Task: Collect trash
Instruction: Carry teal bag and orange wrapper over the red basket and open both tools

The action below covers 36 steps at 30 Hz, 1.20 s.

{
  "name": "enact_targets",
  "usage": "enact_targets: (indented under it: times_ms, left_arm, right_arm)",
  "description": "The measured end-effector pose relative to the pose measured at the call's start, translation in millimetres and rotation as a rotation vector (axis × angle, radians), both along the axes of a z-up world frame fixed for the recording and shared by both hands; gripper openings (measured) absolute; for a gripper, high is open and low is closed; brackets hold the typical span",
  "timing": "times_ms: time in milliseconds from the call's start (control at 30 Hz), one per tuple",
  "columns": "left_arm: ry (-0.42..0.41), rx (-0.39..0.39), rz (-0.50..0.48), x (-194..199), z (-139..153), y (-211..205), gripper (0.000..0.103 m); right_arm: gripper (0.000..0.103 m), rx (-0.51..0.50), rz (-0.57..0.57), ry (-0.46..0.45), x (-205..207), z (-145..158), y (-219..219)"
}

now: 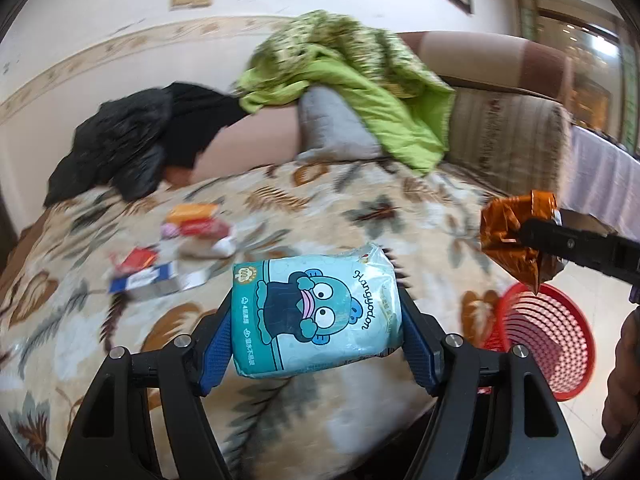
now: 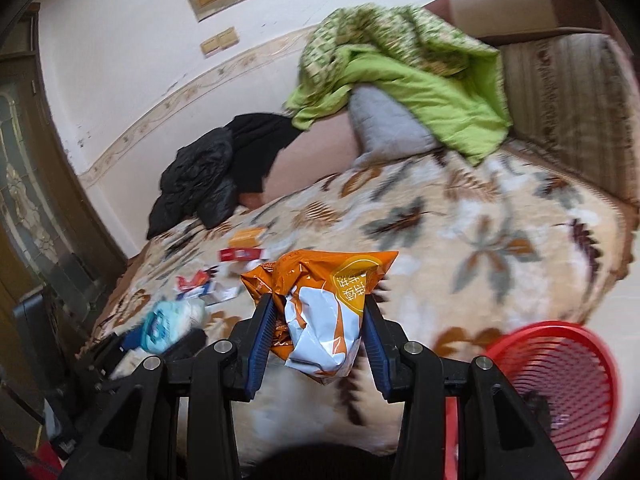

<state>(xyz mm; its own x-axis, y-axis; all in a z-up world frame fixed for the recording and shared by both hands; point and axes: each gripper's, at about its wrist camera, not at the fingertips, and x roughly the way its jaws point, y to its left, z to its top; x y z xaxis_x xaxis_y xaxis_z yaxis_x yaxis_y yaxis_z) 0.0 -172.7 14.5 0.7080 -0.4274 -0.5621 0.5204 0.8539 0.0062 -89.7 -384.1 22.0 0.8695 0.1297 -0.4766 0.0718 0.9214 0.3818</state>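
Note:
My left gripper (image 1: 316, 312) is shut on a teal tissue pack (image 1: 316, 312) with a cartoon fish, held above the bed. My right gripper (image 2: 320, 320) is shut on a crumpled orange snack bag (image 2: 320, 304). The bag also shows in the left wrist view (image 1: 516, 236), above the red mesh basket (image 1: 560, 336). The basket stands on the floor by the bed, low right in the right wrist view (image 2: 560, 376). Several small wrappers and boxes (image 1: 176, 248) lie on the floral bedspread; they also show in the right wrist view (image 2: 236, 264). The tissue pack shows there at the left (image 2: 168, 324).
A green quilt (image 1: 352, 80) and a grey pillow (image 1: 332, 128) lie at the bed's head. A black jacket (image 1: 128, 140) lies at the far left by the wall. A padded headboard (image 1: 508, 140) is at the right. A dark wooden door (image 2: 32, 184) stands left.

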Motion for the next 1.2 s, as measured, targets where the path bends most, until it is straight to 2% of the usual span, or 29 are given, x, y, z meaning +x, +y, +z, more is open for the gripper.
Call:
enact_targets:
  times_ms: [267,433,700,967,1000,1067,1200]
  left_arm:
    - [0.054,-0.002,-0.213,-23.2,5.0,-70.0,0.072]
    - [0.089,0.021,-0.331,-41.7,-0.5,-115.1,0.072]
    - [0.166,0.049,-0.470,-65.6,-11.5,-164.2,0.072]
    - [0.270,0.062,-0.560,-64.3,-27.8,-196.9,0.073]
    - [0.275,0.071,-0.568,-65.2,-29.2,-199.9,0.074]
    - [0.282,0.091,-0.566,-66.4,-32.5,-203.4,0.075]
    - [0.314,0.069,-0.560,-63.9,-32.6,-199.3,0.076]
  right_arm:
    - [0.046,0.037,-0.217,0.077,-53.1,-18.6,-93.0]
    - [0.046,0.069,-0.305,0.105,-75.3,-29.0,-129.9]
    - [0.047,0.097,-0.348,0.112,-86.9,-39.5,-151.7]
    - [0.051,0.129,-0.355,0.149,-87.2,-55.6,-160.1]
    - [0.055,0.131,-0.358,0.155,-87.6,-57.3,-161.1]
    - [0.057,0.127,-0.372,0.161,-88.9,-58.0,-162.5]
    - [0.059,0.101,-0.375,0.150,-89.7,-51.6,-160.9]
